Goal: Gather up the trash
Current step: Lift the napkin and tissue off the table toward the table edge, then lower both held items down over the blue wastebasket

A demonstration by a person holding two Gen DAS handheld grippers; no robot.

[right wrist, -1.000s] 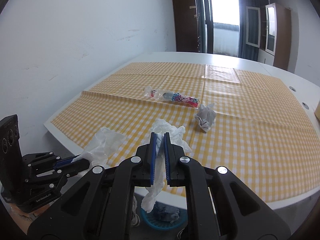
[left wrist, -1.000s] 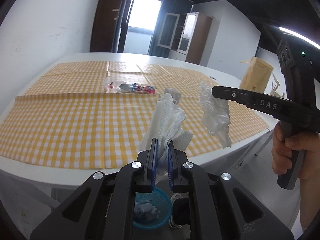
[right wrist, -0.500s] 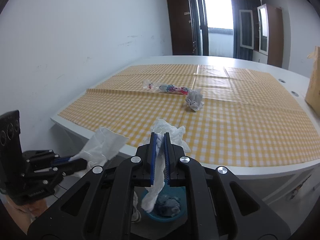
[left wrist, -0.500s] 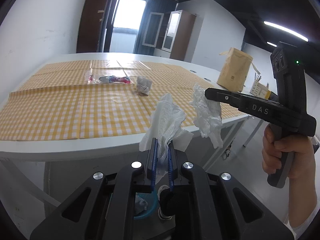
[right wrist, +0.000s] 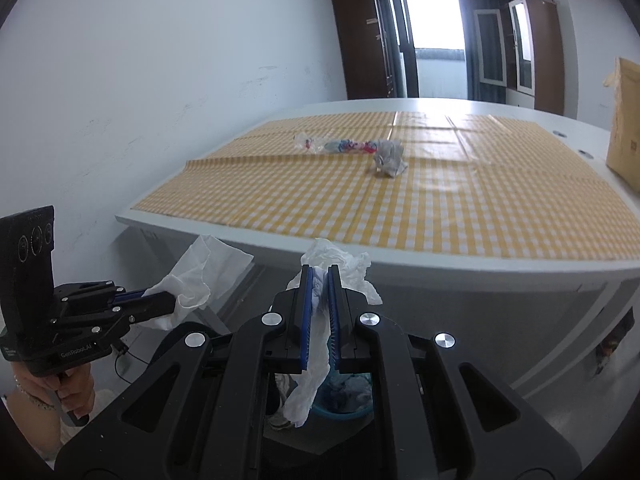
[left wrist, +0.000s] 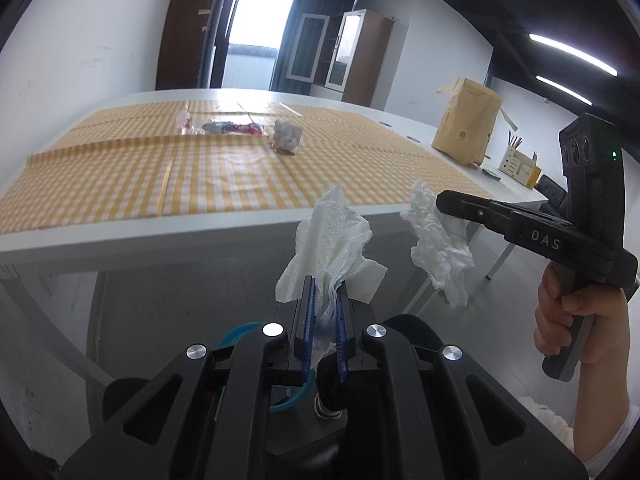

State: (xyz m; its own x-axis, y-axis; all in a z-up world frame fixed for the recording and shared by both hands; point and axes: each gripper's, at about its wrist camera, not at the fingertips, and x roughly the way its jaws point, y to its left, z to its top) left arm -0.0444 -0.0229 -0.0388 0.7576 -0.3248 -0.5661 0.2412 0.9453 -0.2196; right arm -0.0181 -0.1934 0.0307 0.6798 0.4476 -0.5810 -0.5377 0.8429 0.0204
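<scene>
Your left tongs [left wrist: 324, 312] and right tongs [right wrist: 320, 292] each pinch crumpled white tissue [left wrist: 332, 236] above the round blue plastic basket [right wrist: 344, 396].

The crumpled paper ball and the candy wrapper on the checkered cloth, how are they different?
The crumpled paper ball is grey-white and bunched up tall; the candy wrapper is clear with red and blue print, lying long and flat. In the right wrist view the ball sits nearer the camera, the wrapper behind it. Both lie loose on the checkered cloth, not yet collected.
</scene>
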